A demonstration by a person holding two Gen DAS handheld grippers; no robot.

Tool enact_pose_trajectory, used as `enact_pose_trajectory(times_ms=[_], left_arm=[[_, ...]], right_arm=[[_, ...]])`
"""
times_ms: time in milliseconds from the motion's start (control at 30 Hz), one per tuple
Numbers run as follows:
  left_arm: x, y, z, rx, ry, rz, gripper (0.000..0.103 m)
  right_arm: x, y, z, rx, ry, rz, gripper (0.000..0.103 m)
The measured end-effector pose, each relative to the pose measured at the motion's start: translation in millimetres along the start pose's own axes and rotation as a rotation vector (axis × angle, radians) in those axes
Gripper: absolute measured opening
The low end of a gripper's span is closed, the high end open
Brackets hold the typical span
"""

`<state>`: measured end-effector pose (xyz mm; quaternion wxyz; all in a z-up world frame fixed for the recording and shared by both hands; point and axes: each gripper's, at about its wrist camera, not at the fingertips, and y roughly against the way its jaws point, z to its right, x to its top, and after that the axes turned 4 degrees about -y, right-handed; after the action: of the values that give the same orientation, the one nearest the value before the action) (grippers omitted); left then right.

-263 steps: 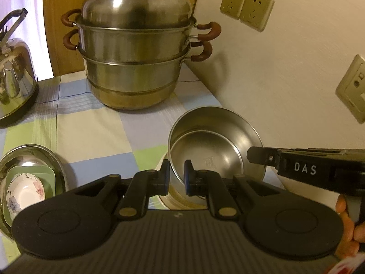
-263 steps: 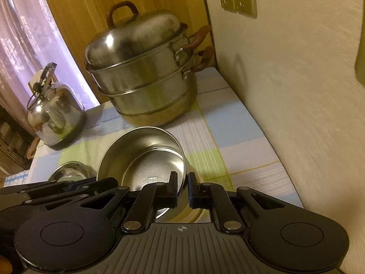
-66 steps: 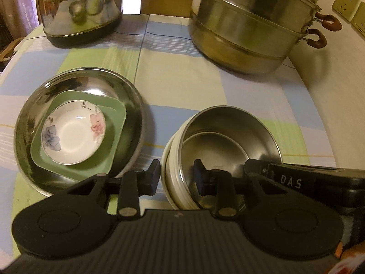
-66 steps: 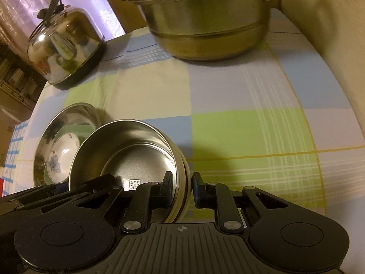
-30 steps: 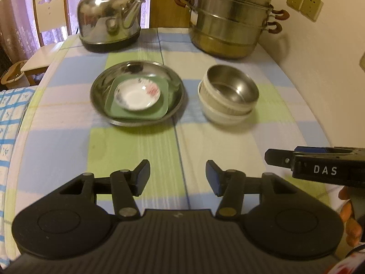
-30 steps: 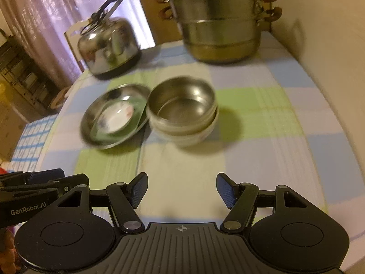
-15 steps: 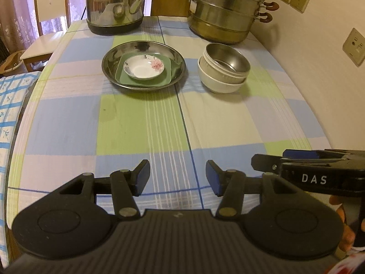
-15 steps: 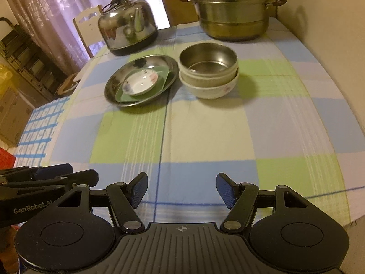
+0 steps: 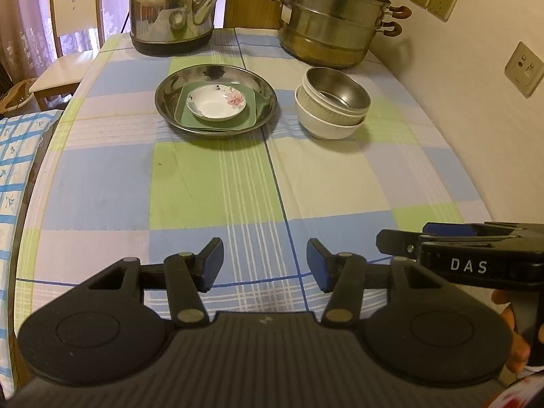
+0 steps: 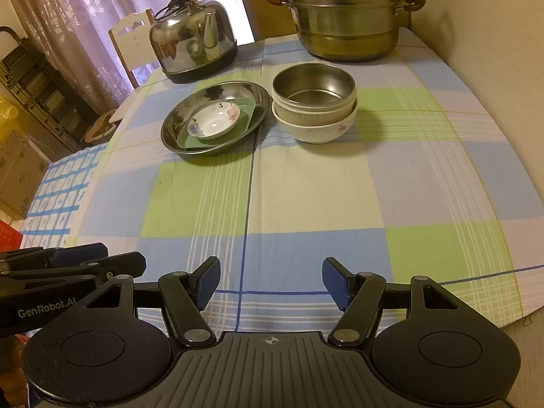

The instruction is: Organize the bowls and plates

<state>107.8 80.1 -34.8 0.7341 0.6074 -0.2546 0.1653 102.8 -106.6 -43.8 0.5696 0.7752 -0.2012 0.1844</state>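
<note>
A: Start at your left. What do you see now?

B: Your left hand-held gripper (image 9: 265, 264) hangs over the near edge of the table (image 9: 210, 183), its jaws spread with nothing between them. A second ago it was much closer to the dishes; you have pulled it back.

A: And the dishes themselves?

B: Far across the checked cloth. On the left sits the steel plate (image 9: 216, 102), holding the green square plate (image 9: 251, 115), with the small flowered saucer (image 9: 216, 102) on top. Just beside it to the right, but apart, stands the white bowl (image 10: 314, 127) with a pale bowl (image 10: 314, 110) and the steel bowl (image 10: 313, 86) nested inside.

A: And your right side?

B: Your right hand-held gripper (image 10: 271, 284) is also spread and empty, drawn back level with the left one.

A: What does that mean for the job?

B: Two seconds ago both grippers were at the rim of the bowl stack. Now both are off it, and plates and bowls sit in two tidy stacks. I judge the sorting done, or nearly so.
</note>
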Motion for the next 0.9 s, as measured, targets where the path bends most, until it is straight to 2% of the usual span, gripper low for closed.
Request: enact_pose_trajectory(times_ms=[900], left_arm=[[13,-8,1,0.000,-0.020,0.024,0.051]], right_arm=[[9,-2,2,-0.037,0.002,0.020,0.066]])
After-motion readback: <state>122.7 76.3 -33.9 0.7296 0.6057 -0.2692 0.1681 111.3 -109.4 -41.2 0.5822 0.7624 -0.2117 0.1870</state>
